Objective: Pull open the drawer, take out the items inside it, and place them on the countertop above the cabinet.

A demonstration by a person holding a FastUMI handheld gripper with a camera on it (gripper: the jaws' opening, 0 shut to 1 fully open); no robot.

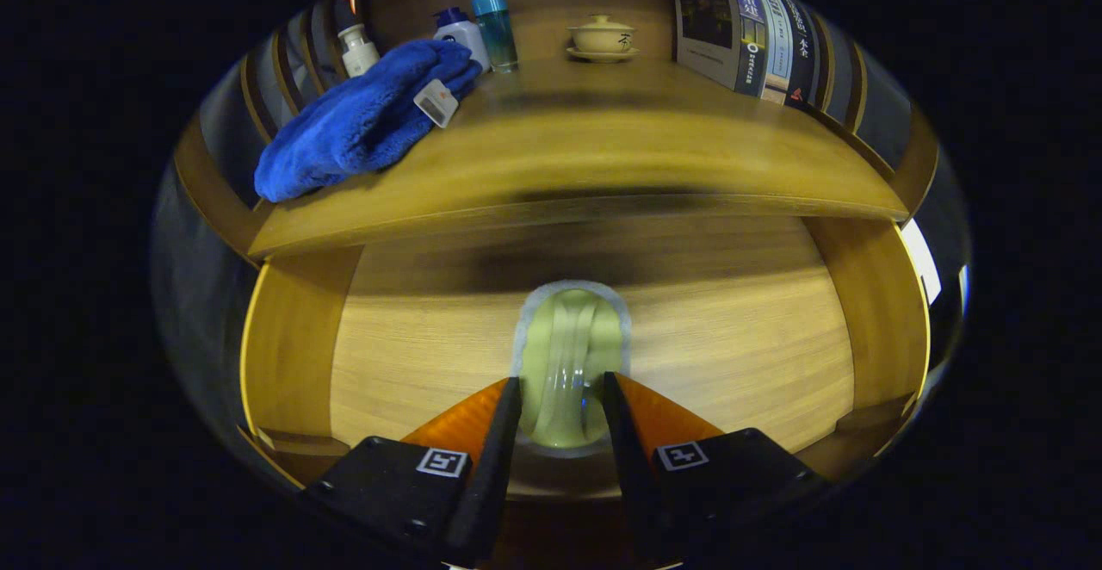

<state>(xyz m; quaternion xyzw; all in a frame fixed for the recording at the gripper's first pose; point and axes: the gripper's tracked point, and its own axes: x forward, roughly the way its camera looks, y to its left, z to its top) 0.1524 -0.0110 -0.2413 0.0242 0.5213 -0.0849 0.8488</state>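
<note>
**Tool closed on a pale green item over the open drawer**

The tool [561, 389] holds a pale green packet [568, 363] between both fingers, above the wooden floor of the open drawer [732, 346]. Beyond the drawer lies the tabletop [603, 157]. On the tabletop, a blue towel [362, 118] lies to the left, bottles [469, 32] stand behind the towel, a lidded cup on a saucer [603, 38] sits at the back, and books [749, 32] stand to the right.
</note>
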